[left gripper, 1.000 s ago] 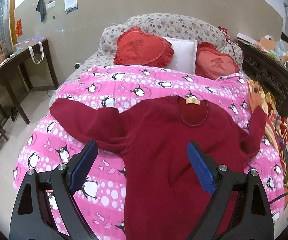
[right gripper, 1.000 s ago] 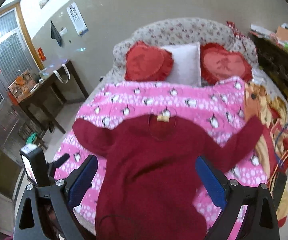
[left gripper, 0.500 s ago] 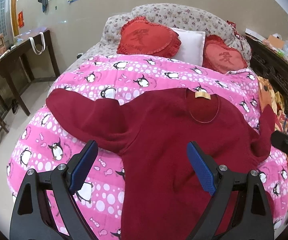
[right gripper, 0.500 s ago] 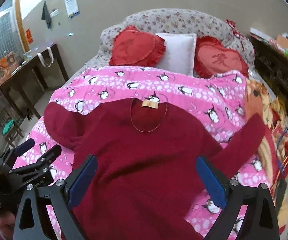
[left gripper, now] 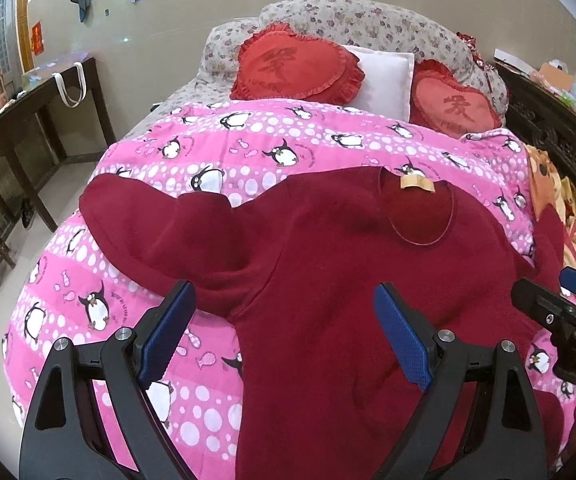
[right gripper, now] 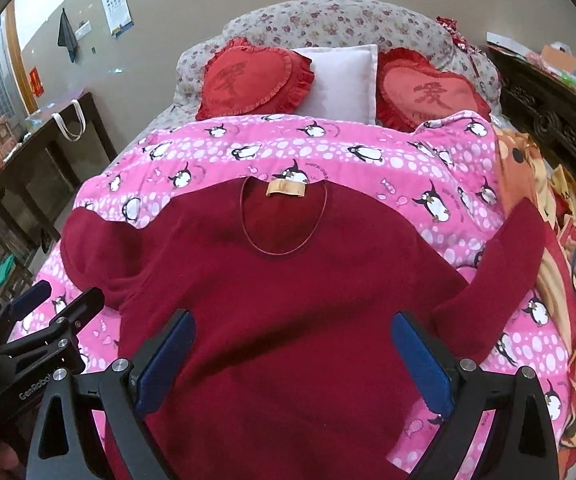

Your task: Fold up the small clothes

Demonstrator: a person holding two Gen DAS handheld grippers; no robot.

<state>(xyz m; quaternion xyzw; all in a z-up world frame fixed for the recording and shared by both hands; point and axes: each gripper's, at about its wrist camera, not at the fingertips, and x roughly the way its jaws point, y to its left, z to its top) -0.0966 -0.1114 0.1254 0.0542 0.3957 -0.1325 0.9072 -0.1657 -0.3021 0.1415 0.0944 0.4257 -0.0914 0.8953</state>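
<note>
Red top [left gripper: 328,280] lies flat on the quilt [left gripper: 247,140]; left gripper [left gripper: 283,332] and right gripper [right gripper: 292,360] both released, hovering above it

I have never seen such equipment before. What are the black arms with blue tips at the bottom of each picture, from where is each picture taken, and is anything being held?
No robot is here: a person carries two hand-held grippers, each with two black fingers and blue pads. A fisheye camera on each looks forward along its fingers, which bends the room's edges.

One picture comes from the left gripper, the other from the right gripper. Each also catches the other gripper at its edge.

On the bed lies a pink penguin quilt. Spread on it is a dark red sweater, neck label away from the cameras, sleeves out to both sides. Behind are two red heart cushions and a white pillow.

Nothing is held: both grippers are open above the sweater, and folding has not begun.
</note>
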